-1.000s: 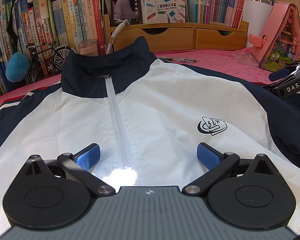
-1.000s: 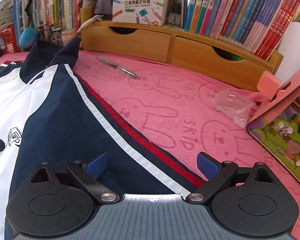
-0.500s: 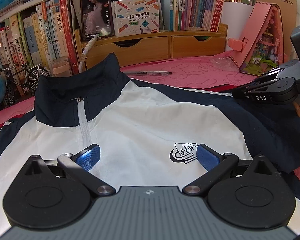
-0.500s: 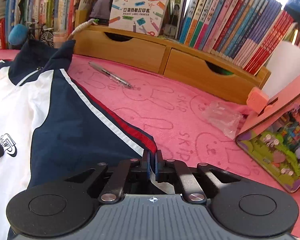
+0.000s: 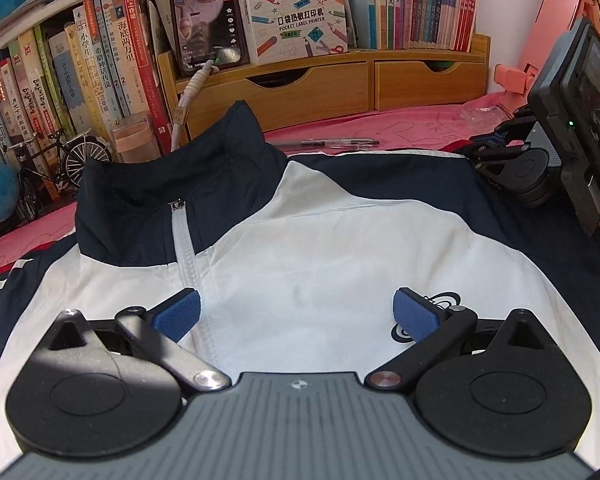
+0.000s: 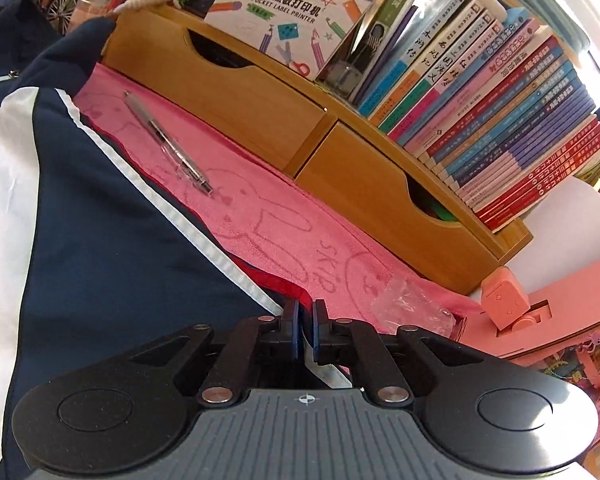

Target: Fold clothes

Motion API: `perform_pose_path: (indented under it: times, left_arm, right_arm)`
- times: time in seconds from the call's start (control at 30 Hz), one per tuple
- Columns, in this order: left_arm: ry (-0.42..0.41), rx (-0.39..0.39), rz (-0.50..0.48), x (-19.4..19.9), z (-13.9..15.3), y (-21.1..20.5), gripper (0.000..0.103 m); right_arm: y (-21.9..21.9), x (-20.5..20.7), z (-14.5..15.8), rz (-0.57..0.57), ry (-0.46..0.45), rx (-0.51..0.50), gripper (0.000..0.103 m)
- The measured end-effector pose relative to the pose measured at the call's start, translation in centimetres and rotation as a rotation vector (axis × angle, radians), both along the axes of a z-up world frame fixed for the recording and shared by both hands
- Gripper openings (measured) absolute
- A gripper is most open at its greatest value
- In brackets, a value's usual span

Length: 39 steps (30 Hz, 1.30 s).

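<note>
Your left tongs (image 5: 296,312) hang spread wide over the white chest of the jacket (image 5: 320,240), which lies flat on the pink tabletop (image 6: 284,216), collar toward the books. Your right tongs (image 6: 306,330) are pinched on the jacket's sleeve edge, apparently at its white-and-red stripe.

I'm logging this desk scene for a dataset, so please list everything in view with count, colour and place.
jacket: one, navy and white, spread on the pink mat
mat: one, pink, under the jacket
pen: one, clear, on the mat beyond the jacket
plastic wrapper: one, clear, on the mat
drawer unit: one, wooden, behind the mat
phone: one, black, leaning on the unit
printer box: one, white, on the unit
books: many, mixed colours, shelved behind
left gripper: open over the jacket
right gripper: shut on the sleeve edge
</note>
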<state>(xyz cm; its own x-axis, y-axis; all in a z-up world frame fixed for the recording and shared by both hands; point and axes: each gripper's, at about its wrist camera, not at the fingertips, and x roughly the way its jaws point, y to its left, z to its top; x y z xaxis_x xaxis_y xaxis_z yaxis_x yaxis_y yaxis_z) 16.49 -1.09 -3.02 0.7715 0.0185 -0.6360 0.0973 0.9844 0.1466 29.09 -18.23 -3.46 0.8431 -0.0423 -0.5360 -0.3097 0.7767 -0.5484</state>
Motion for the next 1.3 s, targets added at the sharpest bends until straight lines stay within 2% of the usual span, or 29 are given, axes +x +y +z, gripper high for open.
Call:
perform_pose_path:
  times: [0.1, 0.17, 0.2, 0.27, 0.37, 0.47, 0.63, 0.67, 0.77, 0.83, 0.93, 1.0, 1.07, 1.1, 1.13, 1.17, 1.2, 1.3]
  left_arm:
    - [-0.020, 0.073, 0.049, -0.6, 0.5, 2.6, 0.103]
    - [-0.022, 0.102, 0.088, -0.9, 0.5, 4.8, 0.103]
    - [-0.022, 0.115, 0.108, -1.0, 0.5, 6.0, 0.103]
    - [-0.018, 0.109, 0.136, -0.9, 0.5, 7.3, 0.103]
    - [-0.012, 0.094, 0.176, -0.8, 0.4, 9.2, 0.103]
    - [-0.007, 0.080, 0.217, -0.6, 0.4, 11.1, 0.103]
    - [-0.003, 0.068, 0.270, -0.4, 0.3, 13.7, 0.103]
    - [-0.010, 0.081, 0.264, -0.4, 0.2, 13.6, 0.103]
    - [-0.039, 0.135, 0.247, -0.3, 0.0, 13.5, 0.103]
    - [-0.058, 0.173, 0.246, -0.3, -0.1, 13.6, 0.103]
    - [-0.071, 0.213, 0.274, 0.0, -0.3, 14.5, 0.103]
    - [-0.057, 0.162, 0.300, 0.1, -0.5, 15.9, 0.103]
    - [-0.035, 0.077, 0.343, 0.3, -0.7, 17.6, 0.103]
    - [-0.029, 0.049, 0.361, 0.3, -0.8, 18.2, 0.103]
    - [-0.022, 0.022, 0.377, 0.4, -0.9, 18.7, 0.103]
    - [-0.018, 0.004, 0.387, 0.4, -1.0, 19.0, 0.103]
    - [-0.015, -0.012, 0.393, 0.4, -1.0, 19.3, 0.103]
    - [-0.021, 0.017, 0.395, 0.2, -1.1, 18.9, 0.103]
  right_arm:
    - [0.0, 1.0, 1.2, -0.057, 0.010, 0.029, 0.025]
    - [-0.7, 0.7, 3.2, -0.099, 0.000, 0.107, 0.030]
    - [-1.1, 0.1, 4.3, -0.098, -0.011, 0.159, 0.035]
    - [-1.7, -1.0, 6.6, -0.080, -0.022, 0.266, 0.040]
    - [-0.9, -2.7, 8.6, 0.009, 0.035, 0.381, 0.046]
    - [2.3, -5.2, 8.9, 0.160, 0.150, 0.427, 0.051]
    - [10.6, -10.1, 6.0, 0.397, 0.392, 0.422, 0.052]
    - [11.7, -10.6, 5.5, 0.425, 0.418, 0.414, 0.052]
    - [15.0, -11.3, 4.0, 0.474, 0.397, 0.364, 0.054]
    - [15.4, -9.7, 3.9, 0.420, 0.401, 0.393, 0.063]
    - [13.9, -5.9, 3.4, 0.259, 0.361, 0.444, 0.069]
    - [11.9, -3.1, 2.7, 0.151, 0.288, 0.463, 0.071]
    - [9.4, -0.8, 2.1, 0.043, 0.247, 0.504, 0.074]
    - [8.2, 0.0, 1.8, 0.000, 0.218, 0.512, 0.077]
    - [7.0, 0.7, 1.5, -0.041, 0.189, 0.518, 0.084]
    - [5.9, 1.3, 1.3, -0.104, 0.181, 0.547, 0.084]
    - [5.4, 1.4, 1.3, -0.141, 0.169, 0.545, 0.084]
    - [4.2, 1.4, 1.5, -0.224, 0.130, 0.518, 0.083]
